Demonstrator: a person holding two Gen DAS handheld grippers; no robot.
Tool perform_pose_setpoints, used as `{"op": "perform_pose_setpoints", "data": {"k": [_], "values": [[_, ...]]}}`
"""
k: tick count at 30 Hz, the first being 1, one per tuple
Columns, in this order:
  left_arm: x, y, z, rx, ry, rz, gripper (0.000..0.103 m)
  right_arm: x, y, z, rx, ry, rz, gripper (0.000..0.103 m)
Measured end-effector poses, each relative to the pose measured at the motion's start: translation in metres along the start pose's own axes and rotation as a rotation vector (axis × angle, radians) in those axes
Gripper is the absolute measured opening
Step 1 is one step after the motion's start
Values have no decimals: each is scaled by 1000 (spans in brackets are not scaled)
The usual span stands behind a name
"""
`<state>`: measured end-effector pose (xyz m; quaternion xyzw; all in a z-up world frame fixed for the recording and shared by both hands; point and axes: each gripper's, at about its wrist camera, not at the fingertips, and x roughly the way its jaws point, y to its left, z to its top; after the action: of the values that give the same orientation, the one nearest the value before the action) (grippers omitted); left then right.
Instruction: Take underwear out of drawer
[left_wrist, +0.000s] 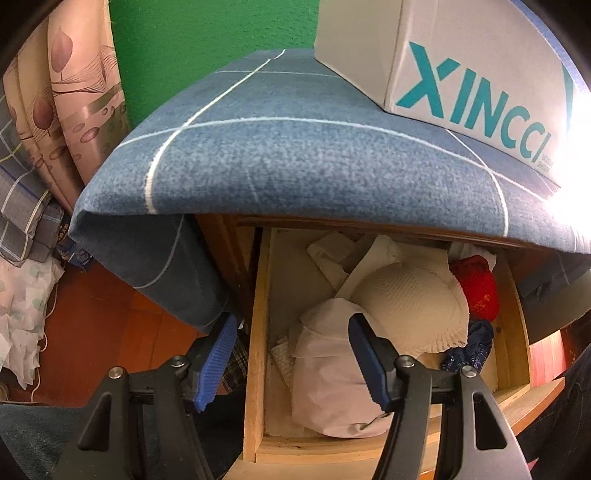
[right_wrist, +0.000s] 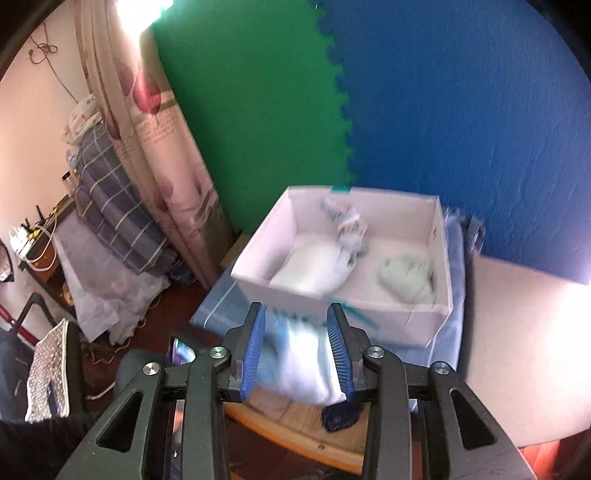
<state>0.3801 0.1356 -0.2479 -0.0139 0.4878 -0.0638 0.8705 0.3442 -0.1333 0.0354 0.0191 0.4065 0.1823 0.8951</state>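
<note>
In the left wrist view, the left gripper (left_wrist: 291, 354) hangs over the near left part of the open wooden drawer (left_wrist: 255, 332), its blue-padded fingers (left_wrist: 216, 360) standing apart with nothing between them. The left finger sits outside the drawer's left wall, the right one over the clothes inside. Directly under and just beyond that right finger lies a pale pink garment (left_wrist: 332, 380), bunched against the drawer's front. Behind it rests a cream bra (left_wrist: 406, 299), cup upward, and to its right a red piece (left_wrist: 476, 288) and a dark blue sparkly piece (left_wrist: 469, 350). A blue checked cloth (left_wrist: 295, 155) covers the cabinet top above the drawer and hangs down its left side; a white box (left_wrist: 480, 74) printed with teal letters stands on it.

In the right wrist view, the right gripper (right_wrist: 297, 350) is clamped on a white and light blue piece of underwear (right_wrist: 299, 365) (blurred, so its kind is hard to tell), which fills the gap between the pads and sags below them. Beyond the fingertips stands the same white box (right_wrist: 369, 306), open-topped, on the checked cloth (right_wrist: 218, 310), already holding a white garment (right_wrist: 314, 273), a pale green one (right_wrist: 406, 280) and a patterned one (right_wrist: 351, 229). Below the held piece, a dark blue garment (right_wrist: 340, 413) shows at the drawer's edge.
</note>
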Motion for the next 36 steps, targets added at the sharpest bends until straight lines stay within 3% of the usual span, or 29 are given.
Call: {"op": "perform_pose_setpoints", "data": {"k": [5,9,11,12,15,16,17,18,19,22,25,26,27,29,31,34,36], "values": [[4,-1,1,-7,9,-1,65,16,-7,29,-11,12,-70,34],[1,6,-1,-33,22,-7,64,45,-10,11,-37,95,-67,36],[-5,13,-3,-67,13,-20,64,57,-1,-17,-109,124,-59,67],[-6,16,-3,-81,10,-24,64,66,1,-34,-129,150,-59,93],[-8,23,-2,-117,10,-34,64,90,5,-95,-180,185,-64,94],[-11,24,-1,-118,0,-30,64,91,10,-110,-216,175,-68,90],[-14,25,-1,-121,-14,-29,64,80,16,-122,-239,119,-69,74],[-18,26,-1,-129,-30,-34,64,61,21,-132,-242,43,-56,84],[-19,27,-1,-135,-35,-37,64,39,23,-144,-206,-50,-31,101],[-17,29,1,-158,-38,-26,65,34,20,-166,-77,-191,72,103],[-14,25,0,-158,-21,-30,64,74,16,-168,77,-140,203,103],[-15,24,0,-151,-21,-27,64,88,17,-169,70,-124,168,103],[-15,22,-1,-143,-24,-28,64,107,17,-173,32,-87,78,102],[-15,21,-1,-137,-27,-35,64,155,16,-185,-59,124,-95,102],[-14,21,-1,-146,-25,-41,64,201,5,-208,-84,326,-196,102],[-16,26,1,-178,-32,-60,64,246,-10,-228,38,492,-166,102],[-19,28,3,-189,-44,-66,64,266,-8,-229,94,515,-162,102]]}}
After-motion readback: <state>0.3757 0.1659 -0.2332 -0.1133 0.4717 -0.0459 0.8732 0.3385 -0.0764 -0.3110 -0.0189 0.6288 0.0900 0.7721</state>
